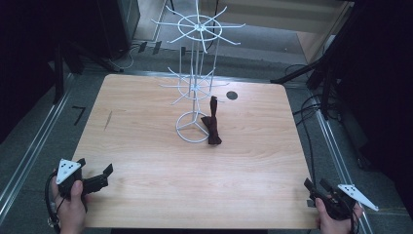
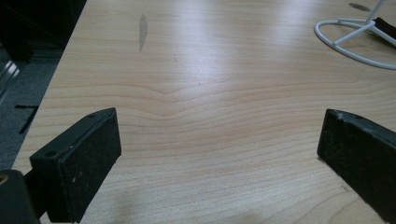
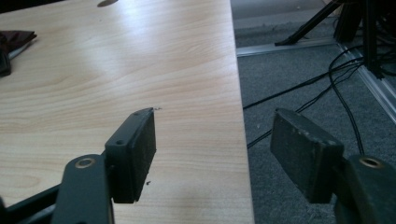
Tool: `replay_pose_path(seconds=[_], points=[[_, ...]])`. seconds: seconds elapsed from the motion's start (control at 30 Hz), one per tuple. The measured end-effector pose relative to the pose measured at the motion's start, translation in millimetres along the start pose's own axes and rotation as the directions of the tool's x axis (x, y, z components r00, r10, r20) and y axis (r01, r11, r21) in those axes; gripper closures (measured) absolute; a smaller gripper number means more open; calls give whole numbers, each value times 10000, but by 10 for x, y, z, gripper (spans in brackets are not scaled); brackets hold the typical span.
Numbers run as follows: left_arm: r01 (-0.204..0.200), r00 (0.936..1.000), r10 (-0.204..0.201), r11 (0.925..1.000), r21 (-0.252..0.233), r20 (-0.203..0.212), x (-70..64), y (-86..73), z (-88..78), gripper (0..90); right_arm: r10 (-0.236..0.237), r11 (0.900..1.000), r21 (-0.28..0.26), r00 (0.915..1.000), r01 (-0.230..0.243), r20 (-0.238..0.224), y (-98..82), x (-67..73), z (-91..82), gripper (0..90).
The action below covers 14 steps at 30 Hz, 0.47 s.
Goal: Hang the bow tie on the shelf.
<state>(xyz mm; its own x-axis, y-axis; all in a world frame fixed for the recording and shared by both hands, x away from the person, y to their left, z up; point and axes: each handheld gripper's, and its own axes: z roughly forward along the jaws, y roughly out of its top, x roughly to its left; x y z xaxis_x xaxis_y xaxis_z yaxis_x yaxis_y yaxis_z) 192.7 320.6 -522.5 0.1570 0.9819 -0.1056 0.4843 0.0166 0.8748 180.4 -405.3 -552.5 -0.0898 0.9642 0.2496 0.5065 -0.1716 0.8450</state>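
Wooden table (image 1: 146,161) held a brown bow tie (image 1: 213,127) leaning by the white rack (image 1: 195,92), while left gripper (image 1: 95,179) and right gripper (image 1: 311,191), both spread and empty, waited at the near corners; seemingly nothing was begun, and a reach came next.

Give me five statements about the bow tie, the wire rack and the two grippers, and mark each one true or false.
1. The dark bow tie lies beside the round base of the white wire rack. True.
2. The left gripper is shut on the bow tie. False: its jaws stand open over bare table, far from the bow tie.
3. The right gripper sits at the table's near right corner, jaws open with nothing between them. True.
4. The bow tie hangs from one of the rack's upper hooks. False: it is down at the rack's foot, on the table.
5. The rack lies tipped on its side. False: it stands upright.
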Motion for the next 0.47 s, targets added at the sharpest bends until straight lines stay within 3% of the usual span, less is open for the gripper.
replay_pose_path(seconds=[0.17,0.27,0.47], points=[[50,10000,-50,10000,-12,23,3,0,2,2,-43,9995,307,9988,59,-492,7,37,41,201],[63,10000,-63,10000,-14,43,5,0,1,2,-366,9985,399,9985,382,-410,10,69,62,183],[62,10000,-62,10000,-14,47,5,0,1,2,-394,9974,593,9984,417,-397,12,92,77,178]])
